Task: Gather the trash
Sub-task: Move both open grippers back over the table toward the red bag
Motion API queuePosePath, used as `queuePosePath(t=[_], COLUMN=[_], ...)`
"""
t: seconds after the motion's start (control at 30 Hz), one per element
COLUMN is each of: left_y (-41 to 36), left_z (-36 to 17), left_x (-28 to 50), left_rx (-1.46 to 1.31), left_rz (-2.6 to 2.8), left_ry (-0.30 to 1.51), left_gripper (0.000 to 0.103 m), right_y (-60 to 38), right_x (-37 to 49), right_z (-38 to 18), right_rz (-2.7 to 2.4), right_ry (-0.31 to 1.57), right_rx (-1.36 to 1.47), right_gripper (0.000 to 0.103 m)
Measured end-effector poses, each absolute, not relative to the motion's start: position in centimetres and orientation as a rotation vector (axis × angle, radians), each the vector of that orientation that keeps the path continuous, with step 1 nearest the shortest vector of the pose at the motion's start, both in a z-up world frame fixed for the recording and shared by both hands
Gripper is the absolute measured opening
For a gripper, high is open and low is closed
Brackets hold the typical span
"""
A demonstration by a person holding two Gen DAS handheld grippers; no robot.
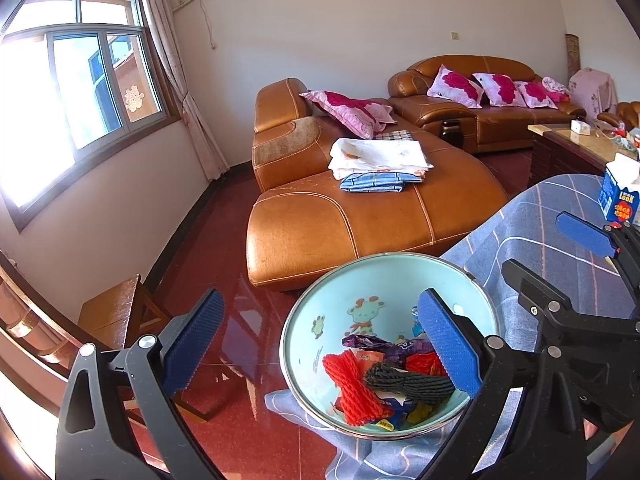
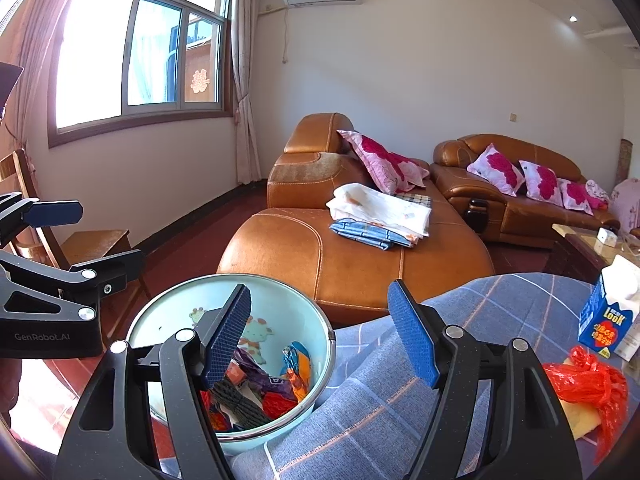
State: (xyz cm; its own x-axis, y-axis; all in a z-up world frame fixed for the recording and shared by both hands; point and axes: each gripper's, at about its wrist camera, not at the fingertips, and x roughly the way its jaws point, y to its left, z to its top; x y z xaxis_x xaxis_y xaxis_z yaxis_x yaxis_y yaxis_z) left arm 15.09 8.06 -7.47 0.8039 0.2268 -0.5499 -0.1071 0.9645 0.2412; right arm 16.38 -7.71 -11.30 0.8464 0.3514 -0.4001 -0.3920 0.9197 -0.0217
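A light blue basin (image 1: 308, 344) (image 2: 168, 320) stands at the edge of a table under a blue checked cloth (image 2: 400, 400). In it lie a red mesh net (image 1: 352, 388), a dark mesh net (image 1: 408, 384) (image 2: 240, 404) and several crumpled wrappers. My left gripper (image 1: 320, 344) (image 2: 108, 232) is open wide, its right finger over the basin, nothing between the pads. My right gripper (image 2: 320, 332) (image 1: 536, 244) is open too, left finger over the basin, right finger above the cloth. A red plastic bag (image 2: 588, 384) lies on the cloth at the right, beside a blue and white carton (image 2: 604, 320) (image 1: 620, 196).
A brown leather sofa (image 1: 360, 216) (image 2: 360, 264) with folded cloths (image 1: 380, 160) stands behind the table. A wooden chair (image 1: 116, 312) (image 2: 92, 240) is at the left over the red floor. A coffee table (image 1: 580, 140) with small items sits at the far right.
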Motion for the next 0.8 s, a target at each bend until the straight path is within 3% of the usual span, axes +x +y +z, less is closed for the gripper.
queuePosePath(t=[0.43, 0.8], left_y=[4.6, -4.4], left_z=[-7.7, -7.6], left_x=[15.5, 16.6], left_rx=[0.211, 0.263], left_rz=[0.114, -0.052], left_ry=[0.601, 0.546], left_gripper=[0.097, 0.097], right_y=[-12.0, -22.8], right_x=[15.5, 13.6], right_z=[-11.2, -11.4], right_rz=[0.255, 0.003], right_ry=[0.456, 0.485], right_rx=[-0.075, -0.053], right_gripper=[0.071, 0.071])
